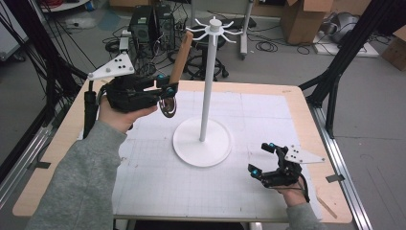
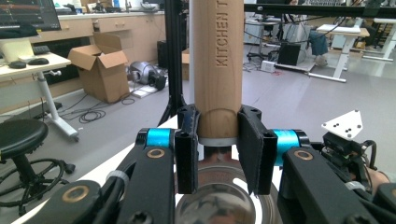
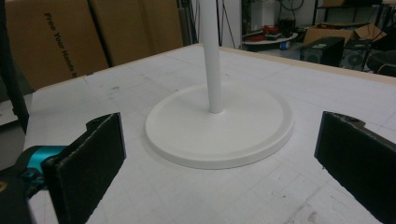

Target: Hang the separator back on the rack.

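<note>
High view: tall white stand with hook arms at its top (image 1: pixel 208 91) on the gridded white mat (image 1: pixel 268 124). Left gripper (image 1: pixel 165 93) is raised left of the stand's pole, clamped on a wooden-handled utensil with a round metal head (image 1: pixel 178 67); the handle tilts up toward the hooks but stops short of them, and the head hangs below the jaws. Right gripper (image 1: pixel 261 160) rests low on the mat, right of the stand's base.

Left gripper view: both pads press the handle's lower end just above the metal collar.

Right gripper view: jaws spread wide, nothing between them, facing the stand's round base.

Judgement: pick-up done; hanging the utensil on a hook remains.
</note>
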`<state>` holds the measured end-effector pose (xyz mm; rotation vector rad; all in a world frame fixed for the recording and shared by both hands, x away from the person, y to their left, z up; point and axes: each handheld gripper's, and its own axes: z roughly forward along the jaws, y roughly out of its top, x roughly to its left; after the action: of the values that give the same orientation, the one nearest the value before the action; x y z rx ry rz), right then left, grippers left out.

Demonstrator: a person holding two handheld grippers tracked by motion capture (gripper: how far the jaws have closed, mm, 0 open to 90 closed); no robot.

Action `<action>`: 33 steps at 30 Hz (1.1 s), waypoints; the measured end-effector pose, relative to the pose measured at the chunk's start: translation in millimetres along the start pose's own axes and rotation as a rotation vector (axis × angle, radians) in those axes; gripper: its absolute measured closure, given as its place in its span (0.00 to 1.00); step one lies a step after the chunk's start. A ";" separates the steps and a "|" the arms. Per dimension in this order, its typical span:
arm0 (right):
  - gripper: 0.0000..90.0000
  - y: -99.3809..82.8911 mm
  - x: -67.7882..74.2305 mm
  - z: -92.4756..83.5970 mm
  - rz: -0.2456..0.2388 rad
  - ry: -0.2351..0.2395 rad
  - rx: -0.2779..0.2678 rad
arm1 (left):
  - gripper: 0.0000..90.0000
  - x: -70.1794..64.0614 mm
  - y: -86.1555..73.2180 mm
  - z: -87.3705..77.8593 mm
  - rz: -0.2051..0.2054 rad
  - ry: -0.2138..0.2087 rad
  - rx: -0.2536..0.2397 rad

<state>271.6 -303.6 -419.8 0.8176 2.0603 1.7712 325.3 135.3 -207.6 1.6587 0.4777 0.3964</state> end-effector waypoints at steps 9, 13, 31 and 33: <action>0.01 0.2 -0.1 -0.2 0.003 0.000 0.001 | 0.77 -2.3 1.0 0.4 0.001 -0.009 -0.010; 0.01 0.2 0.1 -0.3 0.002 0.001 0.000 | 0.77 -2.1 0.9 1.4 0.000 -0.006 -0.010; 0.01 -0.1 0.3 -0.8 0.000 0.005 0.001 | 0.77 -5.1 -2.3 14.8 0.006 0.018 -0.012; 0.01 0.0 0.0 -1.1 0.003 0.002 -0.005 | 0.77 -5.2 -3.0 15.7 0.004 0.021 -0.011</action>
<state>270.9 -304.5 -419.6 0.8183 2.0564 1.7778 328.8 119.7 -212.6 1.6469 0.4871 0.4196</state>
